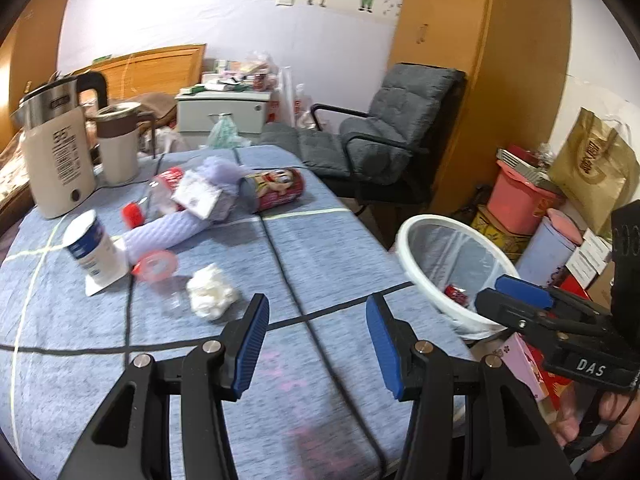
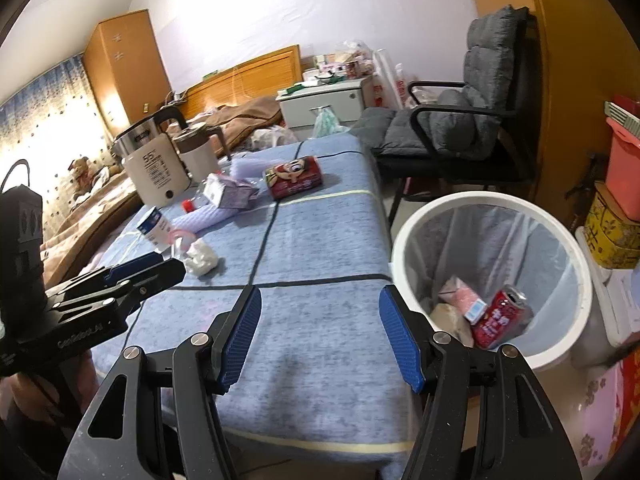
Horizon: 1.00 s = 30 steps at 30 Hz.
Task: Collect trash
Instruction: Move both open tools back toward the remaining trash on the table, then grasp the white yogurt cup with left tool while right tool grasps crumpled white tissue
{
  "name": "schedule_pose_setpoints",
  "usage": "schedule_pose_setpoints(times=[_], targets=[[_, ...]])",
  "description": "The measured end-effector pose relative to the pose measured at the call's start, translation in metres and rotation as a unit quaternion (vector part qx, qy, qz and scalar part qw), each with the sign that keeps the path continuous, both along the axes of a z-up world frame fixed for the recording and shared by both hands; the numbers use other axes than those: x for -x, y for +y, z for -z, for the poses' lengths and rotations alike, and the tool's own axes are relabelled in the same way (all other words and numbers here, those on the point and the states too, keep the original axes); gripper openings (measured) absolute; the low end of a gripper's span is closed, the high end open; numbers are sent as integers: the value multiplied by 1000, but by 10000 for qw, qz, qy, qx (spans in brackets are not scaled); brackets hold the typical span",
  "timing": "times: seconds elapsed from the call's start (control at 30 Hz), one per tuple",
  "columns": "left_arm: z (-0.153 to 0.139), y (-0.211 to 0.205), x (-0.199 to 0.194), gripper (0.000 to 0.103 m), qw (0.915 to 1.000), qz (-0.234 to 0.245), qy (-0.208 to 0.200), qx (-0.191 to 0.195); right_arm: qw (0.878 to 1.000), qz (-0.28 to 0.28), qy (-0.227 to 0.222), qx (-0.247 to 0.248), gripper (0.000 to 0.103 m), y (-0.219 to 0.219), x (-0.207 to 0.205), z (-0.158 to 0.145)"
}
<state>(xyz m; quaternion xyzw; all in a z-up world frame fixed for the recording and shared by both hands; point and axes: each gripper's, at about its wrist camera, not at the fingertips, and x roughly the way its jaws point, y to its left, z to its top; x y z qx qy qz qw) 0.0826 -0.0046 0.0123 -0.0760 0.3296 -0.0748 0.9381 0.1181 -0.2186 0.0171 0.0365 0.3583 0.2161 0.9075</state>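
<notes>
Pale wall (image 1: 200,8), wood wardrobe (image 1: 460,40), grey chair (image 1: 400,120).

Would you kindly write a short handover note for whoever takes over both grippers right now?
Left gripper: jaws open, empty, over the table.
Right gripper: jaws open, empty, beside the bin.
Done: red can and pink carton lie in the bin.
Left on the table: tissue wad, white cup, clear bottle, purple wrap, red snack tin.
The kettle stays.
</notes>
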Motion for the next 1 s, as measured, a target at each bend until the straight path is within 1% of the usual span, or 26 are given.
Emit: schedule_pose_setpoints(times=[0.33, 0.57, 0.83, 1.0], targets=[[7, 49, 11, 53, 9982, -594, 69, -22, 9992, -383, 152, -12, 62, 27, -4, 7], [10, 78, 13, 53, 9959, -902, 88, 0, 9973, -706, 197, 14, 62, 58, -9, 10], [18, 113, 6, 53, 9927, -1195, 152, 90, 9944, -1020, 269, 69, 62, 95, -21, 18], [24, 138, -6, 53, 9899, -1401, 215, 90, 9920, -1221, 298, 139, 62, 124, -33, 24]])
